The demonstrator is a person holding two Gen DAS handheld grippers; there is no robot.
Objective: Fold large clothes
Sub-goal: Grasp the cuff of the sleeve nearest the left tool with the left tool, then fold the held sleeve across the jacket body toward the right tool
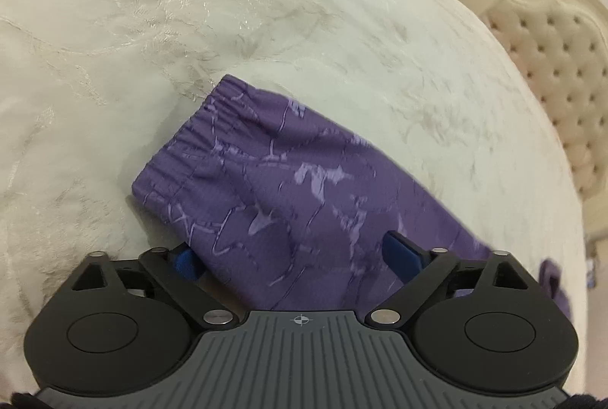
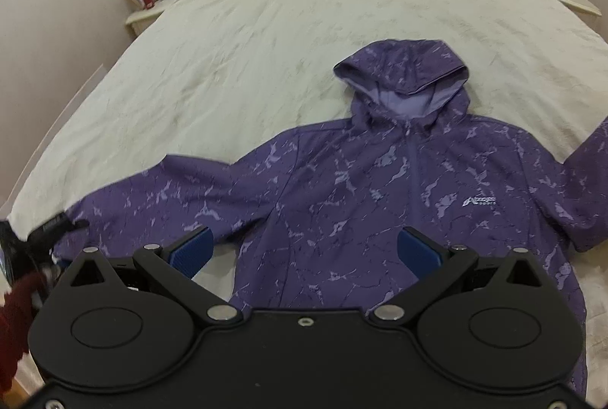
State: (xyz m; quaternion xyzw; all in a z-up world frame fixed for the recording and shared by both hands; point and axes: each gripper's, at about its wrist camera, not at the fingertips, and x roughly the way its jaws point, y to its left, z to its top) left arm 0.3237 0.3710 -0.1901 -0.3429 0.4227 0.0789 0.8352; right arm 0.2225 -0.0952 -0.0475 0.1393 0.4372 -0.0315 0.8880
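So far: nothing is looking folded yet, the work is only starting
Jacket: the purple jacket [image 2: 342,188] is lying flat and face up on the bed [image 2: 266,40], zip closed, hood [image 2: 402,75] pointing to the headboard
Sleeves: both are spreading out to the sides, none is lying over the body
Left gripper: the left gripper [image 1: 292,257] is hanging wide over one sleeve [image 1: 273,181] near the cuff [image 1: 182,139]; the cloth is showing between the jaws, but the pads are not pressing on it
Right gripper: the right gripper [image 2: 304,249] is hanging wide over the lower body of the jacket, holding nothing
Left to do: I am judging that sleeves, hood and body are all waiting for their folds
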